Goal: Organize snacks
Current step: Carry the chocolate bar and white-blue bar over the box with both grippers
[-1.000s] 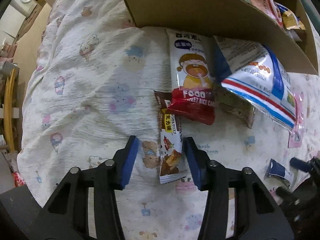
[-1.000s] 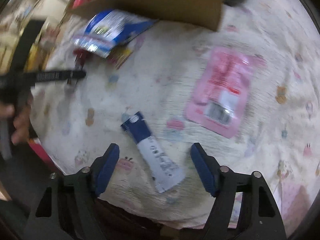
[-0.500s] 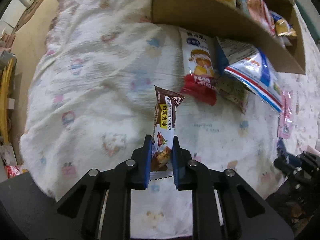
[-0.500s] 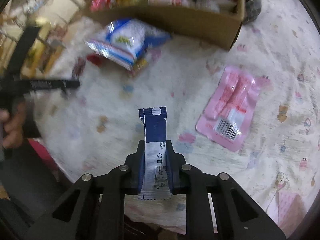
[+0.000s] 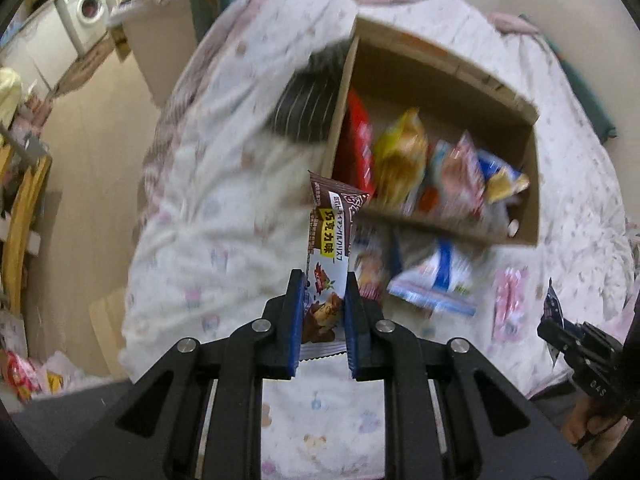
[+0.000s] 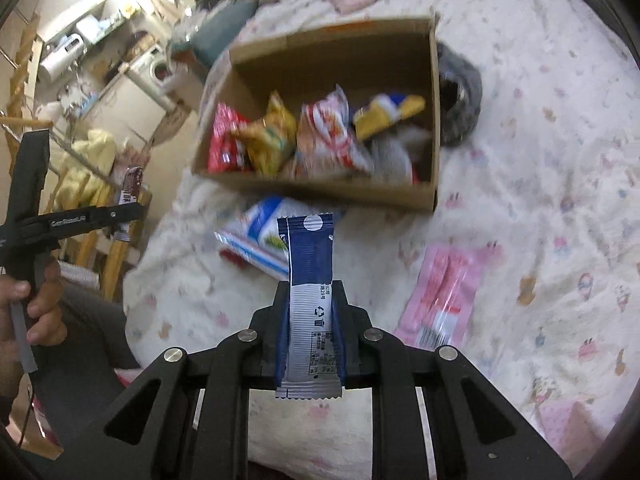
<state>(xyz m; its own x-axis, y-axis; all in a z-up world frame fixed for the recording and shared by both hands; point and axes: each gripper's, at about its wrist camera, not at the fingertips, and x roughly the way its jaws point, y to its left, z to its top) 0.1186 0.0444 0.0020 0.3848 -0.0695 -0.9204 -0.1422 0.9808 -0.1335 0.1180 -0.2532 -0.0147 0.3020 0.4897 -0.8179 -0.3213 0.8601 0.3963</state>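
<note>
My left gripper (image 5: 322, 280) is shut on a brown chocolate bar packet (image 5: 330, 240) and holds it up in the air, short of the open cardboard box (image 5: 440, 68). My right gripper (image 6: 310, 292) is shut on a blue and white stick packet (image 6: 310, 264), also lifted above the bed. The box (image 6: 320, 192) holds several snack bags. A blue and white bag (image 6: 260, 236) lies on the bedsheet just in front of the box. A pink packet (image 6: 444, 300) lies on the sheet to the right.
The box stands on a bed with a white patterned sheet (image 6: 540, 160). A dark striped cloth (image 5: 308, 100) lies beside the box. The left gripper and the hand holding it (image 6: 32, 232) show at the left of the right wrist view. Floor and clutter lie left of the bed.
Both grippers closed on their packets and lifted them off the sheet. Both have risen and pulled back, so the box interior now shows.
</note>
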